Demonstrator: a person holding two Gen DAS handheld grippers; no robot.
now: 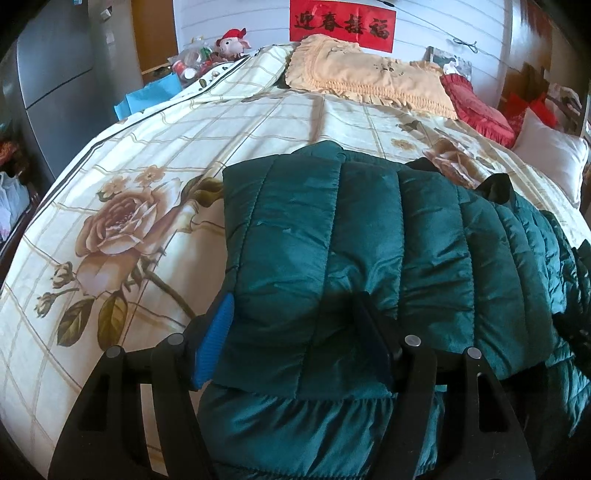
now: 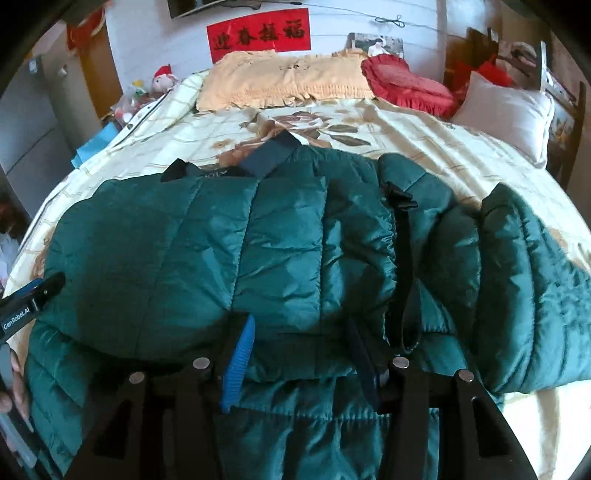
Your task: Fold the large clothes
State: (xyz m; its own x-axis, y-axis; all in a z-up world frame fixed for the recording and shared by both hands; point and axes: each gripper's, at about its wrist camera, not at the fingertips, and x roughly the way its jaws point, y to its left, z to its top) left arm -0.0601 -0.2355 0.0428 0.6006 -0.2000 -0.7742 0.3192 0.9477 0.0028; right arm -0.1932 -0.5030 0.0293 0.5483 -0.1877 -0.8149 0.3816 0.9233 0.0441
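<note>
Nearest the cameras, both grippers stand spread wide over the near hem of a dark green quilted jacket (image 1: pixel 351 236) that lies across a bed. The left gripper (image 1: pixel 291 321) has its blue-padded finger at the jacket's left edge and its dark finger on top of the fabric, with a folded layer between them; the jaws do not pinch it closed. The right gripper (image 2: pixel 299 343) sits the same way further along the hem, fingers apart with the folded upper layer's edge between them. Whether either finger presses into the cloth cannot be told. In the right wrist view the left gripper's tip shows at the left edge beside the jacket.

The jacket is doubled over, its upper layer lying on a lower one, a puffy sleeve (image 2: pixel 517 277) bunched to the right and a dark strap (image 2: pixel 404 258) running down its middle.

Under it spreads a cream bedspread (image 1: pixel 147 147) with a grid and large brown roses. Beyond lie a fringed yellow pillow (image 1: pixel 369 77), a red frilled cushion (image 1: pixel 476 103) and a white pillow (image 1: pixel 554 162). A red banner (image 1: pixel 343 24) with black characters hangs on the white wall. Left of the bed sits a blue bag (image 1: pixel 147 96); packets and a plush toy (image 1: pixel 232 42) crowd behind it, their contents too small to make out. A grey cabinet (image 1: pixel 55 74) is cut off at the left edge.
</note>
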